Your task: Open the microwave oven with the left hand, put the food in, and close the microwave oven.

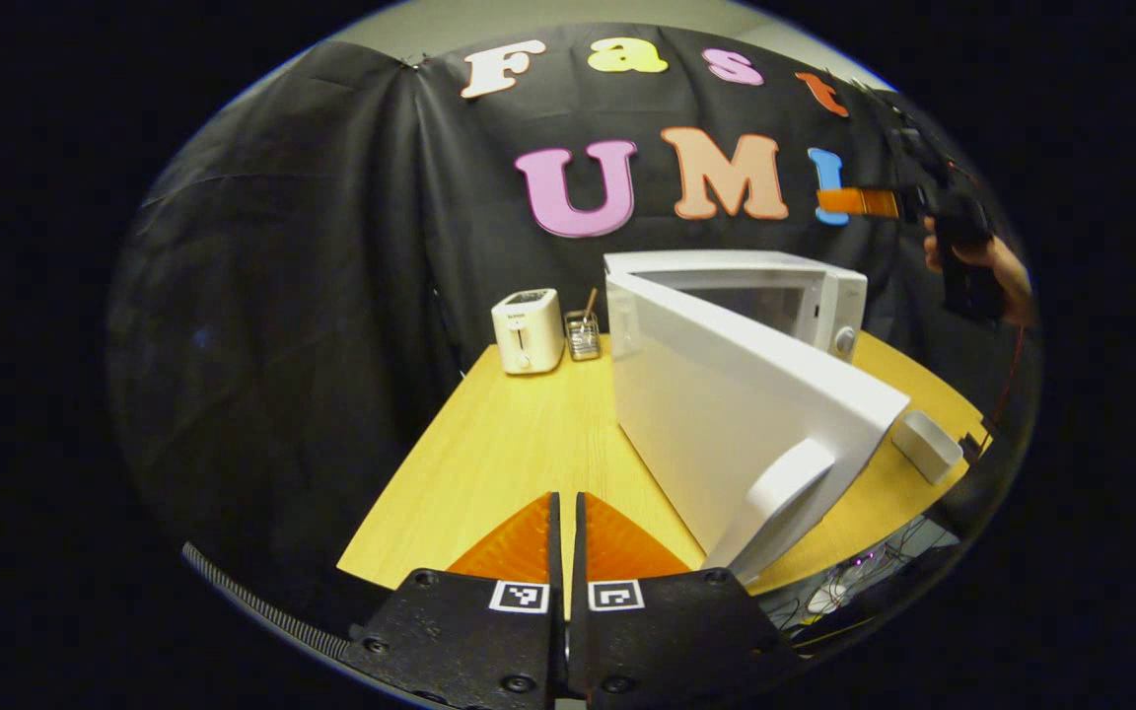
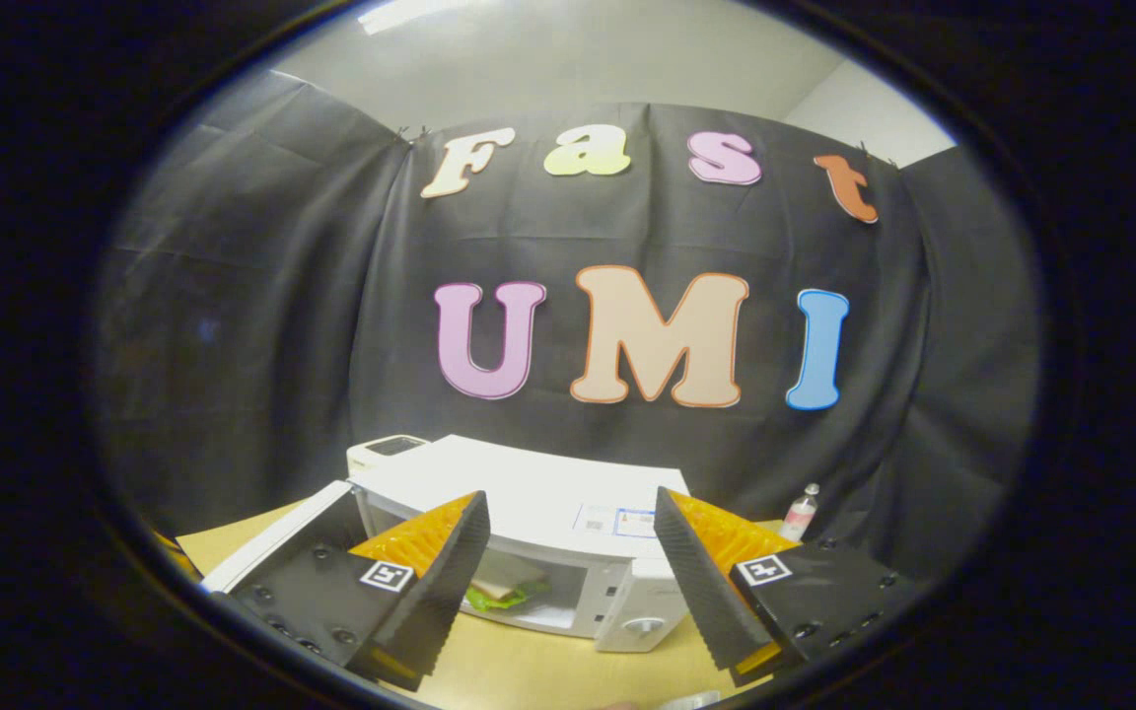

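Food (image 2: 502, 584) inside microwave (image 2: 538, 513); door (image 1: 726, 414) open. My left gripper (image 1: 565, 532): 2 fingers together, near door handle (image 1: 775, 493), placed for closing push. Right gripper (image 2: 568, 582) spread apart, empty, clear above cavity.

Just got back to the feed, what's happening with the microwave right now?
The microwave on the wooden table has its door swung wide open, and the food, what looks like a sandwich, sits inside the cavity. The right tool hangs open above the oven, holding nothing. The left tool is shut, empty, just left of the door's edge. The door isn't closed yet.
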{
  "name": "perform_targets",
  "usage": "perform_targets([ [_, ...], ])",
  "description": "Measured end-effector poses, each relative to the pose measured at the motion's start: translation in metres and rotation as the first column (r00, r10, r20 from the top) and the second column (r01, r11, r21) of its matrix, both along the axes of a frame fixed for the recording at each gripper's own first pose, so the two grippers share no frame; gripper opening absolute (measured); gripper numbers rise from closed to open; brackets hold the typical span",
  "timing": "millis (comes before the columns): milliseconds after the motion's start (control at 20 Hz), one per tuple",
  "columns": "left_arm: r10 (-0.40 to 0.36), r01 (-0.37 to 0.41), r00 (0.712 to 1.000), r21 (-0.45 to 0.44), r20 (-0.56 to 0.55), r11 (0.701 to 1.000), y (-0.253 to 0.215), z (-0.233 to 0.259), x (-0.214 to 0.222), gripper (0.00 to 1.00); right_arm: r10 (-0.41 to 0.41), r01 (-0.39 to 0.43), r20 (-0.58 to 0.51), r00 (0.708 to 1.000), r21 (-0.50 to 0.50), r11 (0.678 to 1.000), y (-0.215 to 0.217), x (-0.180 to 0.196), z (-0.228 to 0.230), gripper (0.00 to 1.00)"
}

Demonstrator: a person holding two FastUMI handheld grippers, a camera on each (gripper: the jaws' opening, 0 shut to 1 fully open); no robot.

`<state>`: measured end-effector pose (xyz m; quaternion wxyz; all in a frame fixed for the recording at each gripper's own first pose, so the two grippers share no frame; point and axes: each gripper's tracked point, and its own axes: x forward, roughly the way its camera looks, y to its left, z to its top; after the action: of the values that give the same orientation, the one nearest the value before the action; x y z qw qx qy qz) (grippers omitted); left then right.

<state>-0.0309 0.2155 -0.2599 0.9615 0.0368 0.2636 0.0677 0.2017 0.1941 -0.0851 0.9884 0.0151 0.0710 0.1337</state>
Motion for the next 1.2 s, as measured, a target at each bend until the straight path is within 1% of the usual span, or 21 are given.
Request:
perform_targets([
  [200,-0.072,0.071,0.996,-0.021,-0.049,0.997,-0.032,-0.015,0.001,0.00,-0.024,0.024,0.009,1.000,0.004,1.000,-0.015,-0.001,0.007,0.96],
  [400,-0.124,0.123,0.991,-0.034,-0.044,0.992,-0.056,-0.014,0.007,0.00,-0.040,0.040,-0.001,0.999,0.006,0.999,-0.027,-0.003,0.007,0.96],
  [500,-0.150,0.150,0.988,-0.012,-0.043,0.989,-0.062,-0.012,0.012,0.01,-0.049,0.049,0.014,0.999,0.008,0.999,-0.033,-0.004,0.011,0.97],
  [650,-0.185,0.184,0.982,-0.016,-0.050,0.983,-0.071,-0.013,0.018,0.01,-0.050,0.050,0.003,0.999,0.019,0.999,-0.040,-0.006,0.007,0.96],
  [850,-0.222,0.222,0.975,-0.009,-0.031,0.975,-0.088,-0.005,0.032,0.01,-0.065,0.065,0.004,0.998,0.041,0.997,-0.055,-0.008,0.008,0.97],
  [1050,-0.256,0.255,0.966,-0.036,-0.020,0.966,-0.114,-0.006,0.049,0.00,-0.061,0.061,0.004,0.998,0.052,0.997,-0.063,-0.013,0.009,0.97],
  [1200,-0.303,0.302,0.953,-0.041,-0.018,0.952,-0.136,-0.006,0.059,0.01,-0.038,0.038,0.001,0.999,0.065,0.997,-0.062,-0.017,0.005,0.97],
])
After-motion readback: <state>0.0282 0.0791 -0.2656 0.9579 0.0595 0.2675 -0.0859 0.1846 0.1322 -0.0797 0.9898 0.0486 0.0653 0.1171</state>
